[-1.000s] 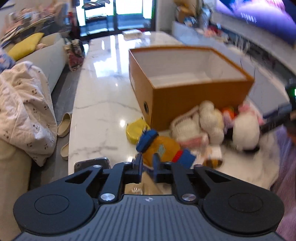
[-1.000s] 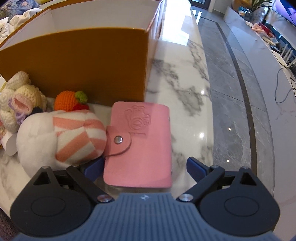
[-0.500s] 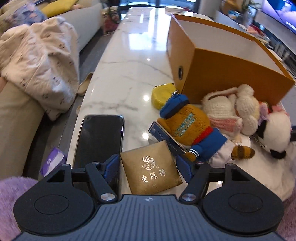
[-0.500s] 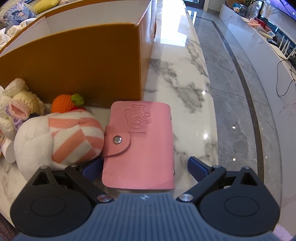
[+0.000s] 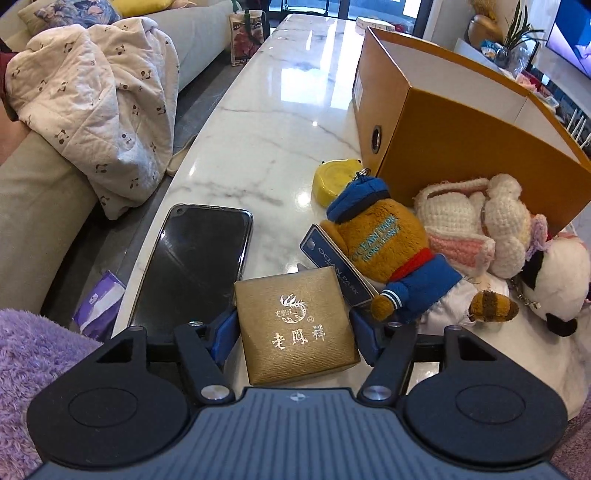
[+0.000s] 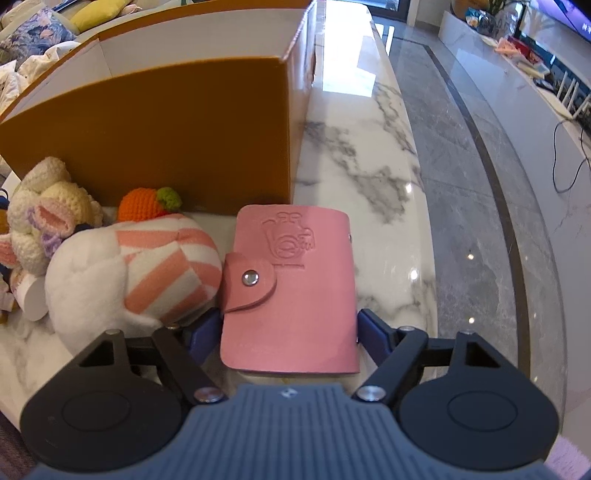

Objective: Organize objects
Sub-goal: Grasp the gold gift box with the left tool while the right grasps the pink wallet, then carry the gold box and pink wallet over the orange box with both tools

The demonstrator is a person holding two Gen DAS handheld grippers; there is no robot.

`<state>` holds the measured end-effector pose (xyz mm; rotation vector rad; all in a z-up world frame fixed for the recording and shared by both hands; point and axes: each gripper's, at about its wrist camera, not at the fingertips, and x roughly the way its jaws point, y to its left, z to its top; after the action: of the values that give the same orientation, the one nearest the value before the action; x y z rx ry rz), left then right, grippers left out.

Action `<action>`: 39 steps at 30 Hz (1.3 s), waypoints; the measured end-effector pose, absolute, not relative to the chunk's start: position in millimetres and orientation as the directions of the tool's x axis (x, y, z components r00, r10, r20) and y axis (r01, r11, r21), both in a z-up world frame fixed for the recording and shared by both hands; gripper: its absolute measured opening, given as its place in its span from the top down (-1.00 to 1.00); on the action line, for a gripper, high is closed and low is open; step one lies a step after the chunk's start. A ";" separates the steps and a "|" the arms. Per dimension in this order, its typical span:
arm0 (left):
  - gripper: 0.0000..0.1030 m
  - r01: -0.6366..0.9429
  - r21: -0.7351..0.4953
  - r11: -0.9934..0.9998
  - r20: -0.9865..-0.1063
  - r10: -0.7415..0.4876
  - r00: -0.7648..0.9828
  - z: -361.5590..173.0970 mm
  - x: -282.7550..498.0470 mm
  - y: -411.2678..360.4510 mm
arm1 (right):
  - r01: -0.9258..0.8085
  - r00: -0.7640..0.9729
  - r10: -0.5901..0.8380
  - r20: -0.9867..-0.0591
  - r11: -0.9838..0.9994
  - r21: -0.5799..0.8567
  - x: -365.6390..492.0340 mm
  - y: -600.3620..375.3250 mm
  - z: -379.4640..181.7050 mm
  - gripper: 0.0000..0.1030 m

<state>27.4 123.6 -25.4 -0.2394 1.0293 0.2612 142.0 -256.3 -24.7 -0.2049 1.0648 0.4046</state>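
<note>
Left tongs (image 5: 293, 334) angled downward, closing; right tongs (image 6: 290, 334) likewise closing

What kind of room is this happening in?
Most likely a home living room: a grey sofa draped with a cream printed quilt, a long white marble table, and a large lit television screen along the wall.

"OCEAN PARK HONG KONG" on plush toy (image 5: 384, 242), "老凤祥" on gold box (image 5: 295, 325)
</note>
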 end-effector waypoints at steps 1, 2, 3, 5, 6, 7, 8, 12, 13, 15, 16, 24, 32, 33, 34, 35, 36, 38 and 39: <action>-0.44 -0.323 -0.093 0.942 -0.862 0.086 0.499 -24.4 25.7 124.4 | -0.412 0.413 0.233 -0.881 0.910 0.048 140.6 -258.0 -23.4 -0.53; -0.43 -0.319 -0.111 0.941 -0.857 0.072 0.510 -22.8 23.9 124.4 | -0.404 0.406 0.244 -0.881 0.912 0.066 139.9 -260.2 -23.7 -0.52; -0.42 -0.319 -0.123 0.940 -0.852 0.065 0.520 -20.5 21.9 123.9 | -0.392 0.401 0.251 -0.881 0.916 0.083 138.1 -262.4 -22.9 -0.51; -0.41 -0.313 -0.134 0.940 -0.836 0.063 0.545 -15.2 17.5 121.6 | -0.365 0.398 0.259 -0.880 0.925 0.107 133.9 -267.2 -22.1 -0.51; -0.41 -0.310 -0.139 0.940 -0.830 0.061 0.555 -11.9 15.7 121.0 | -0.355 0.401 0.262 -0.878 0.928 0.116 130.5 -269.3 -20.5 -0.50; -0.41 -0.307 -0.147 0.940 -0.822 0.056 0.567 -8.1 14.1 120.7 | -0.349 0.403 0.267 -0.875 0.929 0.123 127.2 -270.8 -18.8 -0.50; -0.41 -0.303 -0.158 0.940 -0.814 0.050 0.579 -4.1 12.8 120.4 | -0.340 0.404 0.275 -0.872 0.930 0.136 124.6 -273.0 -17.0 -0.50; -0.41 -0.276 -0.180 0.944 -0.785 0.031 0.619 12.0 12.7 116.3 | -0.303 0.418 0.312 -0.853 0.933 0.193 116.0 -284.3 -8.3 -0.49; -0.41 -0.262 -0.178 0.949 -0.776 0.029 0.630 16.5 13.3 113.9 | -0.295 0.421 0.316 -0.850 0.934 0.202 114.6 -286.9 -6.1 -0.49; -0.41 -0.231 -0.201 0.952 -0.760 -0.003 0.650 26.2 14.8 110.0 | -0.281 0.425 0.334 -0.841 0.932 0.228 115.0 -293.4 -1.6 -0.49; -0.41 -0.216 -0.219 0.952 -0.750 -0.022 0.661 31.8 16.2 108.8 | -0.272 0.427 0.348 -0.835 0.930 0.248 114.7 -297.1 1.9 -0.49; -0.40 -0.102 -0.209 0.973 -0.680 -0.070 0.729 75.2 40.7 98.5 | -0.309 0.509 0.396 -0.764 0.913 0.267 108.5 -302.1 52.2 -0.49; -0.41 0.005 -0.180 0.984 -0.647 -0.122 0.753 102.7 94.8 88.6 | -0.468 0.534 0.488 -0.691 0.851 0.239 133.7 -252.2 112.7 -0.49; -0.41 0.013 -0.175 0.984 -0.645 -0.125 0.754 104.3 103.8 87.9 | -0.484 0.523 0.503 -0.688 0.840 0.246 140.1 -244.1 116.9 -0.49; -0.41 0.018 -0.172 0.985 -0.644 -0.126 0.754 105.4 111.2 87.0 | -0.499 0.512 0.513 -0.689 0.830 0.248 148.6 -234.3 119.4 -0.49; -0.40 0.024 -0.169 0.985 -0.645 -0.129 0.753 106.1 120.4 86.2 | -0.509 0.500 0.519 -0.694 0.824 0.250 157.1 -224.5 120.6 -0.49; -0.40 0.032 -0.168 0.985 -0.645 -0.135 0.753 106.4 128.8 86.5 | -0.513 0.486 0.521 -0.702 0.820 0.253 167.9 -214.0 120.1 -0.49; -0.40 0.036 -0.168 0.985 -0.643 -0.138 0.753 105.2 147.4 89.3 | -0.510 0.450 0.525 -0.722 0.815 0.275 190.0 -196.4 116.2 -0.49; -0.41 0.035 -0.167 0.985 -0.643 -0.136 0.754 104.0 154.3 91.6 | -0.502 0.425 0.529 -0.734 0.813 0.296 202.2 -187.1 112.5 -0.49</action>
<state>154.3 91.6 104.0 -0.1483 0.7114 -0.0932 202.2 -187.1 112.5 0.0332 0.9299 0.6446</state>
